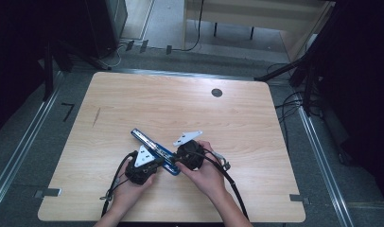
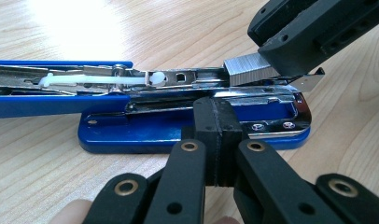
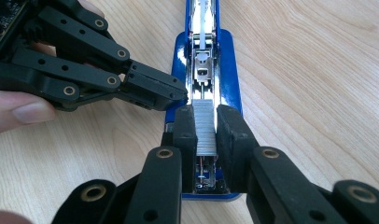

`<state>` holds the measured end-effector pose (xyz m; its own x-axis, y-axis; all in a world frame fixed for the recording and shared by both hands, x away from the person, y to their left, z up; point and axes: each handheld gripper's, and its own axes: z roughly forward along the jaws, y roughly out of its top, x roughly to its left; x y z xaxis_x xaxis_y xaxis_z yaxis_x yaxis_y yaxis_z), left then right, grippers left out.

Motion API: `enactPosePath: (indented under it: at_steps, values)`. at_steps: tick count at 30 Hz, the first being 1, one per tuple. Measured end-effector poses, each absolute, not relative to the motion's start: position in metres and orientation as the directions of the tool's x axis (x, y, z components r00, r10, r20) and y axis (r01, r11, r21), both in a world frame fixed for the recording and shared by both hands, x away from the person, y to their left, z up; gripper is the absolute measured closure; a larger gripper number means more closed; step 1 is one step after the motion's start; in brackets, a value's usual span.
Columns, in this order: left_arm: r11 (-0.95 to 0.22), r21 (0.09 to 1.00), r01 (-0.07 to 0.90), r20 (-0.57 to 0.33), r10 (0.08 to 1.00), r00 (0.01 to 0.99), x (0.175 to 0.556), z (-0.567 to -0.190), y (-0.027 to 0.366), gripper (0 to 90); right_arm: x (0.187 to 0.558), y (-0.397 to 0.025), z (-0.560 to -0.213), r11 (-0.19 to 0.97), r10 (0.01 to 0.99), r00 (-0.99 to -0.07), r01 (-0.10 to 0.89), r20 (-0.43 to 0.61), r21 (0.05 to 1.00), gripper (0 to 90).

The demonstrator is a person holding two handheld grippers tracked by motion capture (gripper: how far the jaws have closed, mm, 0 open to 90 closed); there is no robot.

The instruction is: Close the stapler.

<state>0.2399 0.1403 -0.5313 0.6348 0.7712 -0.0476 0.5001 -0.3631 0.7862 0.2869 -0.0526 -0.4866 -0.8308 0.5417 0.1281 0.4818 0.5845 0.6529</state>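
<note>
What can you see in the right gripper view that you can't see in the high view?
The right gripper view shows the strip of staples pinched between the right tool, right over the open channel of the stapler. The high view takes in the whole table, both of the person's hands and the cables trailing from each tool. Both show the blue stapler opened out flat on the wood and the left tool pressing against its side.

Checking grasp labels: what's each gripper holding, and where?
Right gripper: silver strip of staples, pinched by its long sides. Left gripper: shut, pressing the open blue stapler's base edge.
</note>
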Motion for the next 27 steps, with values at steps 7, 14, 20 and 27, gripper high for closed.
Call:
enactPosePath:
  at_steps: [7,14,20,27]
  values:
    - [-0.362,0.786,0.501,-0.049,0.771,0.634,0.2398,-0.5314,0.1403,90.0,0.2867,-0.0523,-0.4871,0.585,0.545,-0.827,0.491,0.135,0.646,79.4]
    - [-0.362,0.786,0.501,-0.048,0.771,0.634,0.2399,-0.5314,0.1403,90.0,0.2873,-0.0514,-0.4889,0.593,0.541,-0.832,0.482,0.125,0.645,79.4]
    - [-0.362,0.786,0.501,-0.049,0.771,0.635,0.2399,-0.5313,0.1404,90.0,0.2883,-0.0511,-0.4907,0.599,0.539,-0.835,0.475,0.114,0.645,79.3]
    - [-0.363,0.786,0.5,-0.048,0.771,0.635,0.2399,-0.5314,0.1403,90.0,0.2871,-0.0527,-0.4866,0.575,0.544,-0.827,0.491,0.143,0.654,79.2]
